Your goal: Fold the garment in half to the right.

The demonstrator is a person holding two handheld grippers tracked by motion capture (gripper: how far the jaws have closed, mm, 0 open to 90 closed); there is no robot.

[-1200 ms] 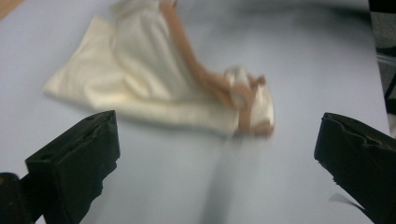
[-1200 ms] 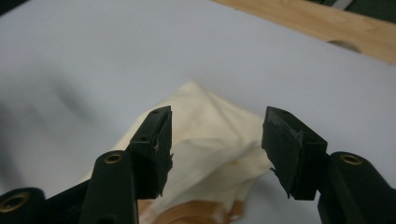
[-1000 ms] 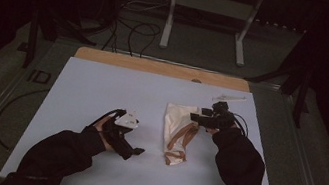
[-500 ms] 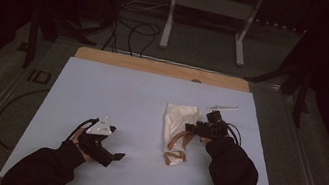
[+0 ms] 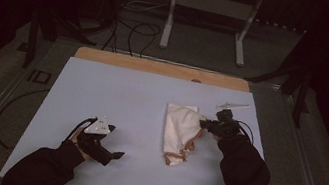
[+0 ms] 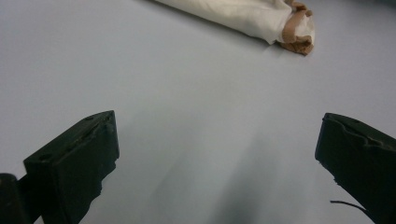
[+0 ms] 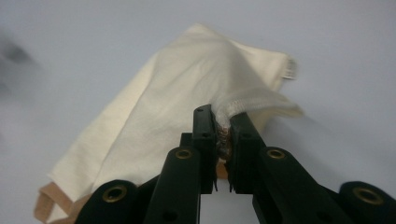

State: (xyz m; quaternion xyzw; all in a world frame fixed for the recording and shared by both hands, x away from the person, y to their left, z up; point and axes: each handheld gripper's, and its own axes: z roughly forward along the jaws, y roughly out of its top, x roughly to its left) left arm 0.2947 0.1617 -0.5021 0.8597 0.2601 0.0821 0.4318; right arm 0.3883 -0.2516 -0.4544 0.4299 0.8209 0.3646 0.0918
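My right fingers (image 7: 223, 135) have just been closing and now pinch the hem of the cream cloth (image 5: 181, 126) on the surface (image 5: 116, 94) — ready to lift; my left fingers (image 5: 109, 154), spread and empty, have drawn back, well apart from the cloth.

In the left gripper view the cream cloth bag with tan straps (image 6: 243, 14) was cut off by the top edge, so only its lower end showed. The two black fingers (image 6: 74, 163) of the left claw (image 6: 217, 161) ran off the bottom corners.

In the right gripper view the hem pinched in the right claw (image 7: 223, 135) disappeared between the pads, and how much cloth sat inside could not be told. The bag's tan strap (image 7: 44, 200) was clipped at the lower left, and a dark smudge (image 7: 14, 51) at the upper left was too blurred to name.

In the high view a small pale object (image 5: 232, 105) on the light grey counter (image 5: 117, 89) beyond the bag was too small to identify. The person's dark sleeves (image 5: 248, 182) ran out past the bottom edge.
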